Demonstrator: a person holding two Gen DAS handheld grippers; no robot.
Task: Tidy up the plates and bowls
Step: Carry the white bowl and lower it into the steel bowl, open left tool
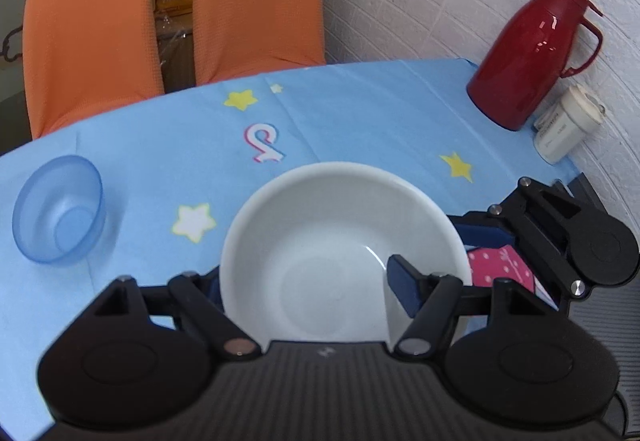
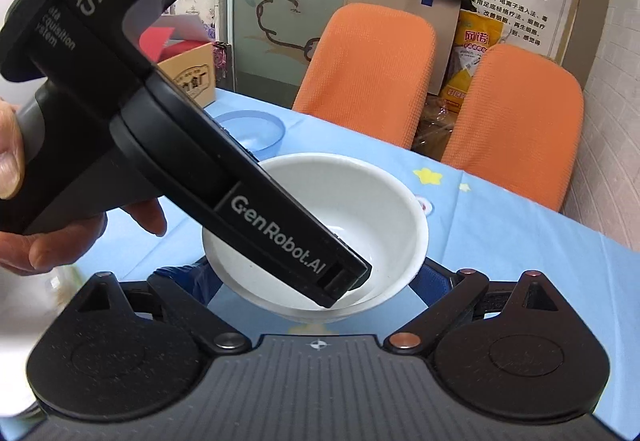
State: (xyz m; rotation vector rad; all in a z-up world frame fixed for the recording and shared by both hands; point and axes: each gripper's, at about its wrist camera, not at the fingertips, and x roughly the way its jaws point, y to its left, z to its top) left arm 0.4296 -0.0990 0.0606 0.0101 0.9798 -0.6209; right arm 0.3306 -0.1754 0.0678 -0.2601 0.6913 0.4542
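Note:
A large white bowl (image 1: pixel 320 225) hangs just above the blue star-print tablecloth (image 1: pixel 360 113). My right gripper (image 2: pixel 314 277) is shut on the white bowl (image 2: pixel 360 201), its blue pads against the outer walls on both sides. My left gripper (image 1: pixel 306 277) straddles the bowl's left wall. One of its fingertips (image 1: pixel 404 289) stands free inside the bowl, and the other is hidden behind the wall. A small translucent blue bowl (image 1: pixel 60 209) sits empty on the cloth at the left and shows beyond the white bowl as the blue bowl (image 2: pixel 260 129).
A red thermos jug (image 1: pixel 528 53) and a small white container (image 1: pixel 568 125) stand at the table's far right by the wall. Two orange chairs (image 1: pixel 92 37) line the far edge. A pink dotted item (image 1: pixel 500 269) lies under the bowl's right side. A person's hand (image 2: pixel 24 233) holds the left gripper.

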